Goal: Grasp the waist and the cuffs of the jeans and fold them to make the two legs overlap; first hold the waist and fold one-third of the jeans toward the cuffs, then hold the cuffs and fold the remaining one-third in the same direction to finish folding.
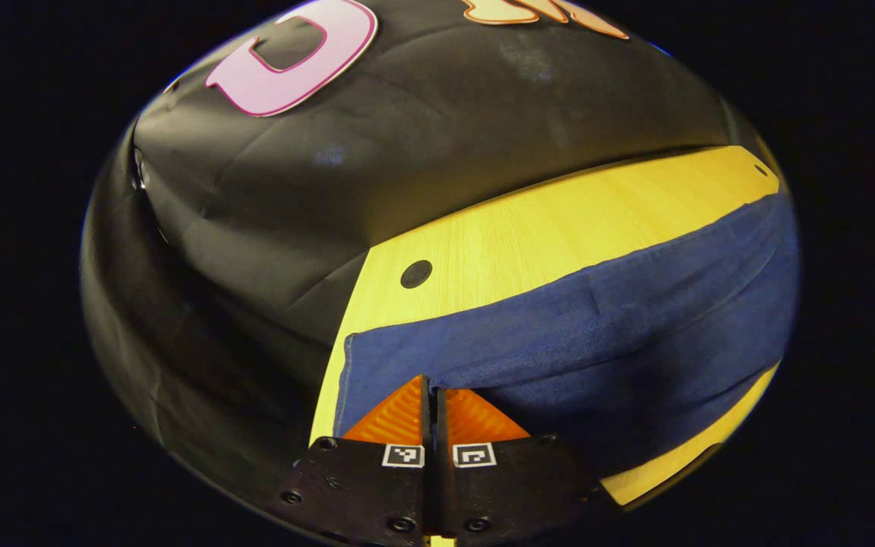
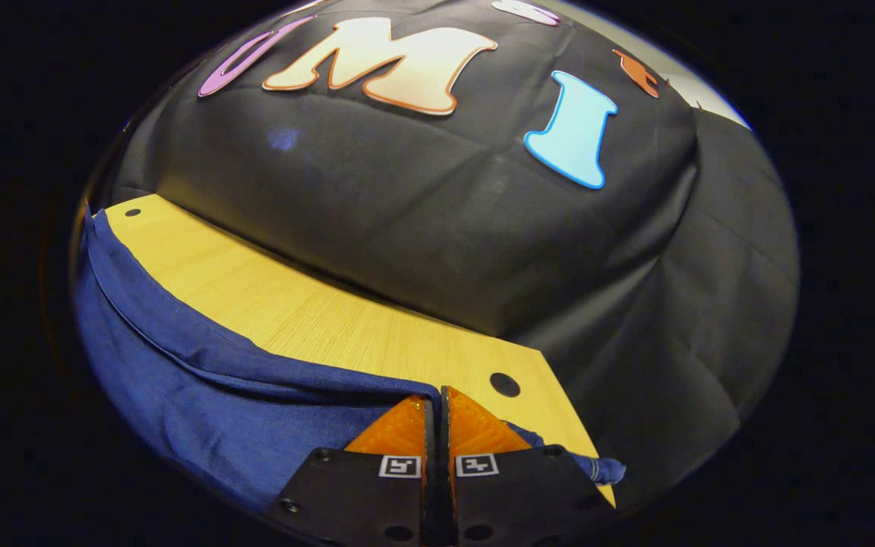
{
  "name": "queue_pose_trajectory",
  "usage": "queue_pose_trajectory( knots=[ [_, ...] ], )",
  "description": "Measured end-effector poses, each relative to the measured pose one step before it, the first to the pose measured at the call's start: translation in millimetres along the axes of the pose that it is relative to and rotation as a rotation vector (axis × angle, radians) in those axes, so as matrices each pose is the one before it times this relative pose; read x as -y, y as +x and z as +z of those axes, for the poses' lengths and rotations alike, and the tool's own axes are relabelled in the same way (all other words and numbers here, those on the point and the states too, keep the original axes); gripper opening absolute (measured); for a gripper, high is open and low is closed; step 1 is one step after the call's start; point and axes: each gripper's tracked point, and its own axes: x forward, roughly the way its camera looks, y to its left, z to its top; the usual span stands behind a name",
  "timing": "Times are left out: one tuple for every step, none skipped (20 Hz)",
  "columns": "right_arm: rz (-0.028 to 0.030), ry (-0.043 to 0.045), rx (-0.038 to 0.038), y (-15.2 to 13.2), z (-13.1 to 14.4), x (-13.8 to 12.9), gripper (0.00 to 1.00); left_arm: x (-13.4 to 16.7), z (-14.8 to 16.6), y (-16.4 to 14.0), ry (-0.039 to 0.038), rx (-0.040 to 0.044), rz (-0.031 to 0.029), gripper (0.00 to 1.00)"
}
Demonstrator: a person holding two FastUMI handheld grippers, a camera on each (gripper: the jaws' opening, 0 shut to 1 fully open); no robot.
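Both the left hand-held gripper (image 1: 433, 387) and right hand-held gripper (image 2: 434, 399) sit pressed together on the near edge of the jeans (image 1: 574, 334) spread on the counter (image 1: 559, 220); thin pinches risk slipping mid-fold, leaving legs misaligned.

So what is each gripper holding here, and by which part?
Both are shut on the jeans: the left gripper pinches a fabric edge near one end, the right gripper an edge near the other end.

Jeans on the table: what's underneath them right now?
Under the jeans lies the light wooden table, bare along the far side with a dark round hole near each end. Whatever sits beneath the denim itself is covered, so I cannot tell.
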Motion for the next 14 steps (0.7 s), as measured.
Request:
queue_pose_trajectory(
  knots=[
    [0.00731,0.01168,-0.01403,2.38,-3.75,-1.08,0.02,4.11,-2.13,2.03,-0.00659,-0.00756,0.00165,0.00],
    [0.00652,0.02316,-0.01874,0.36,-4.01,0.35,0.02,-0.24,0.04,3.30,-0.00483,0.00025,-0.00108,0.00],
    [0.00602,0.02517,-0.01883,0.42,-4.25,2.73,0.07,-0.18,-0.18,-2.64,-0.00906,0.00392,0.00104,0.00],
    [-0.01409,0.01335,-0.01322,-3.02,-0.41,6.94,0.05,2.82,-0.22,1.48,-0.01868,0.01229,-0.00938,0.00],
    [-0.02043,0.01172,-0.00163,-3.10,2.90,9.86,0.35,7.23,8.96,-8.59,-0.02187,0.02065,-0.02338,0.34],
    [-0.00926,0.02849,0.00798,0.83,5.38,8.11,0.66,0.67,4.55,-9.05,-0.02278,0.02871,-0.00600,0.67],
    [-0.01283,0.03689,0.01407,-8.41,4.60,9.10,0.96,0.72,7.37,-0.27,-0.01871,0.02632,-0.00709,1.00],
    [-0.01280,0.03812,0.01100,-2.06,5.90,7.76,0.98,-0.97,10.36,-10.09,-0.01151,0.02950,-0.00035,0.94],
    [-0.02177,0.04168,0.01111,-8.62,6.48,12.92,0.99,1.12,5.10,-11.07,-0.00978,0.02200,-0.00285,0.95],
    [-0.02140,0.04736,0.00507,-5.90,2.44,14.80,0.99,3.52,8.08,-9.36,-0.01413,0.02553,-0.01485,0.95],
    [-0.02153,0.04970,-0.00010,-5.61,-0.72,15.48,1.00,4.68,7.54,-6.00,-0.01316,0.02085,-0.01873,0.95],
    [-0.02683,0.03539,-0.01315,-3.29,-4.19,16.86,1.00,4.77,8.82,-7.14,-0.01559,0.02238,-0.01648,0.95],
    [-0.02721,0.02915,-0.02970,-0.41,-11.50,16.05,1.00,3.47,6.99,-5.60,-0.01472,0.02082,-0.01563,0.95],
    [-0.03588,0.02609,-0.03607,-1.16,-12.35,17.74,0.98,1.83,6.35,-3.20,-0.01154,0.01986,-0.01575,0.95]
  ],
)
